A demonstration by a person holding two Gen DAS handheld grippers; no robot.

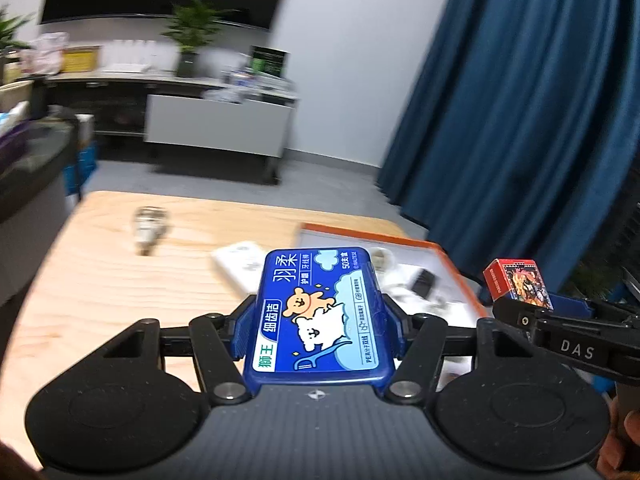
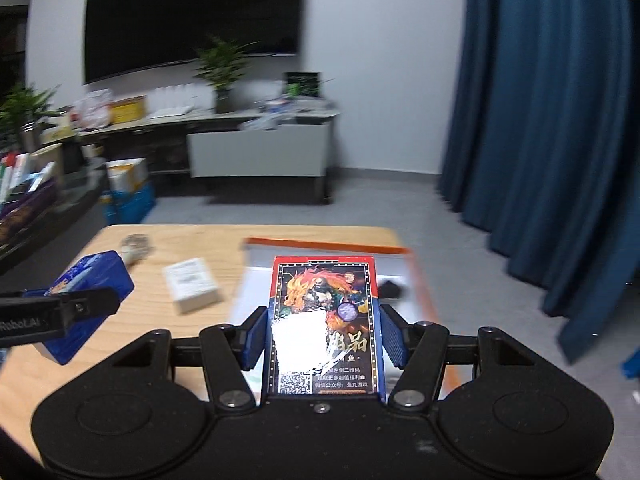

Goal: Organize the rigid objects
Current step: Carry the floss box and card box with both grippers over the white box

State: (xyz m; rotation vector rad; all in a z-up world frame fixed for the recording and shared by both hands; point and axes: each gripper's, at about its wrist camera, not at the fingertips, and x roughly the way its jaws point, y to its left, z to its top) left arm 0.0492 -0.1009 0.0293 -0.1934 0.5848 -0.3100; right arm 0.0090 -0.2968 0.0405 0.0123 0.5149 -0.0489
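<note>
My left gripper [image 1: 318,322] is shut on a blue floss-pick box [image 1: 318,292] with a cartoon bear, held above the wooden table [image 1: 104,280]. My right gripper [image 2: 322,332] is shut on a red card box [image 2: 326,320] with a dragon picture, held above the orange-rimmed white tray [image 2: 332,245]. In the left wrist view the card box [image 1: 518,282] and right gripper show at the right edge. In the right wrist view the blue box [image 2: 90,284] and left gripper show at the left. The tray [image 1: 372,236] holds several small items.
A small white box [image 2: 192,284] and a small glass jar [image 2: 136,246] lie on the table left of the tray; they also show in the left wrist view as the box [image 1: 240,262] and jar [image 1: 150,226]. Blue curtains [image 2: 540,140] hang at the right. A cabinet [image 2: 260,152] stands beyond.
</note>
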